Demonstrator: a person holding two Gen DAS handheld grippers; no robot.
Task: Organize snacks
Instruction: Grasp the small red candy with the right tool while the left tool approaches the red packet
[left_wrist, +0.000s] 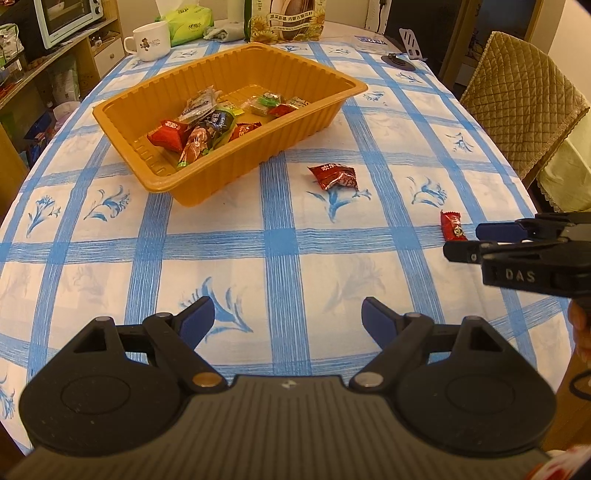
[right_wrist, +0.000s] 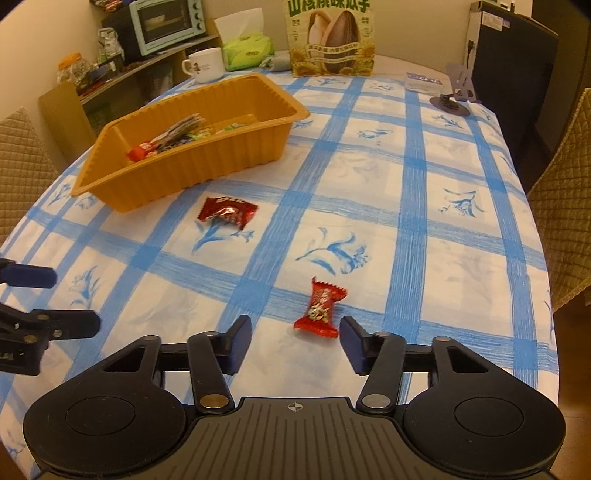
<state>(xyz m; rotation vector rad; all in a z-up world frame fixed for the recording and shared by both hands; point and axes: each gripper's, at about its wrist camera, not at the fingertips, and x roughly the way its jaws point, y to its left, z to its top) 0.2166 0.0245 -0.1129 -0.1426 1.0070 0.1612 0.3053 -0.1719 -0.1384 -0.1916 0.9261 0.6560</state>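
An orange plastic tray (left_wrist: 221, 173) (right_wrist: 207, 162) holding several wrapped snacks sits on the blue-checked tablecloth. A red snack packet (left_wrist: 334, 176) (right_wrist: 227, 212) lies on the cloth just in front of the tray. A small red wrapped candy (right_wrist: 320, 309) (left_wrist: 452, 226) lies further right. My right gripper (right_wrist: 295, 343) is open, low over the cloth, and the candy lies just ahead of its fingertips, close to the right finger (right_wrist: 351, 341), with no pad pressing on it. My left gripper (left_wrist: 288, 317) is open and holds nothing, hovering over bare cloth nearer the table's front edge.
At the far end of the table stand a white mug (left_wrist: 149, 40), a green tissue pack (left_wrist: 188, 22), a sunflower-seed bag (right_wrist: 330, 37) and a phone stand (right_wrist: 456, 92). A quilted chair (left_wrist: 517, 103) is at the right, and a shelf with a toaster oven (right_wrist: 166, 24) at the left.
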